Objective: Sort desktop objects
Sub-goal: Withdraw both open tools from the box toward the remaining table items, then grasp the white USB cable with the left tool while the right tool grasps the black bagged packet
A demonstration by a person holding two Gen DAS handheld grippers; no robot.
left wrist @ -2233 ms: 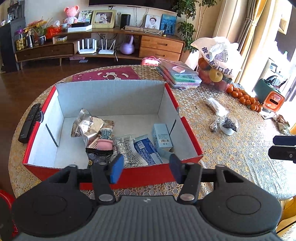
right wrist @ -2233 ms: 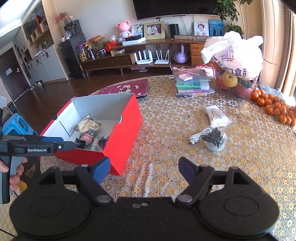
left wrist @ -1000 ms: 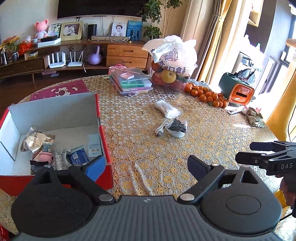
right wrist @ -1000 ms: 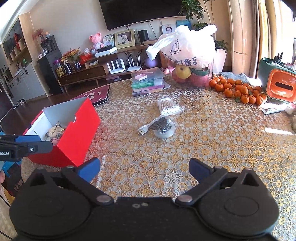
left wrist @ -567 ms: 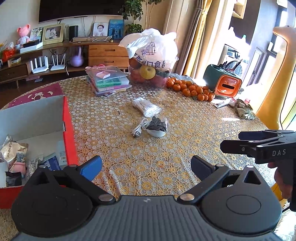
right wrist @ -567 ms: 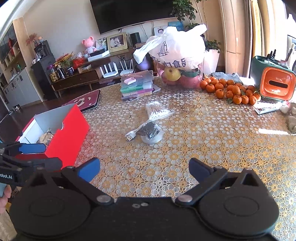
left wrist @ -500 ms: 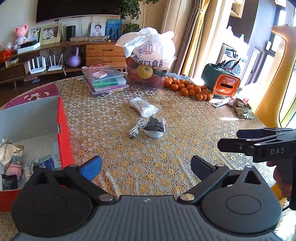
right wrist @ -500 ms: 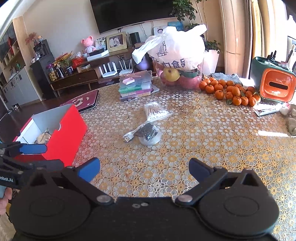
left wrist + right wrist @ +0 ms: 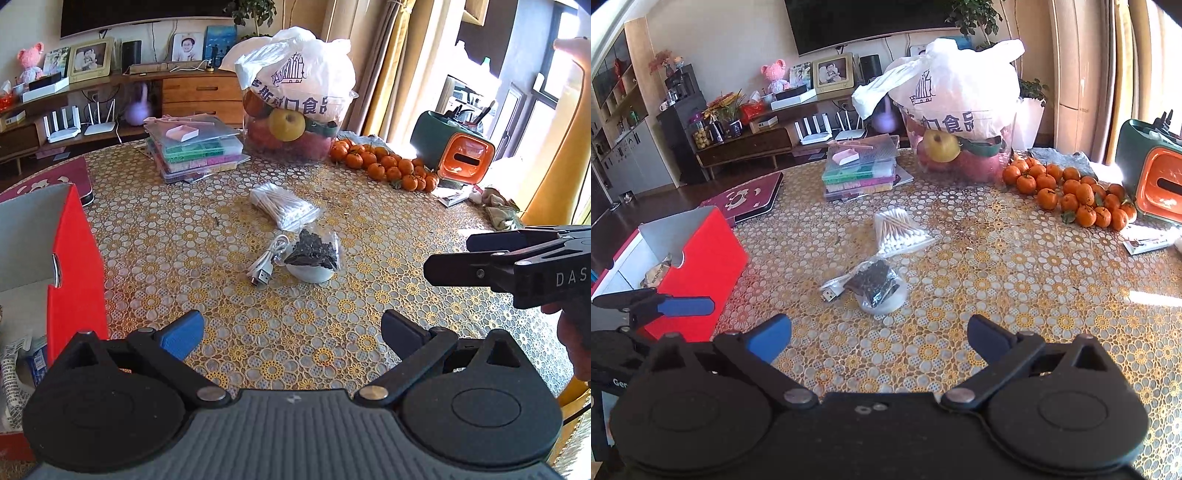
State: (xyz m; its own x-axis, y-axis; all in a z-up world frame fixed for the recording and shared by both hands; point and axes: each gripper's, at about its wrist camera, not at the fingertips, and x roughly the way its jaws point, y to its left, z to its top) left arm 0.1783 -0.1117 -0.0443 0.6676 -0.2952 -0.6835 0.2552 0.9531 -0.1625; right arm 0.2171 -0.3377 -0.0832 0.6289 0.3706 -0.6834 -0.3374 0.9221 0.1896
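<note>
A clear bag of cotton swabs (image 9: 282, 205) (image 9: 899, 230) lies mid-table. Just nearer sit a white USB cable (image 9: 267, 256) (image 9: 836, 286) and a small bag of dark bits on a white dish (image 9: 314, 256) (image 9: 879, 284). The red box (image 9: 75, 266) (image 9: 701, 266) with several packets inside stands at the left. My left gripper (image 9: 291, 332) is open and empty, short of the cable and dish. My right gripper (image 9: 879, 338) is likewise open and empty, a little short of the dish. Each gripper shows at the edge of the other's view.
A stack of plastic cases (image 9: 192, 151), a white bag of fruit (image 9: 295, 99), a heap of tangerines (image 9: 1071, 192) and an orange-green tissue holder (image 9: 458, 155) line the far side. A maroon mat (image 9: 746, 197) lies behind the box. Patterned tablecloth lies between the grippers and the small items.
My left gripper has swung right, away from over the red box, and now faces the cable and dish. Both grippers have come closer to those items. Both stay open.
</note>
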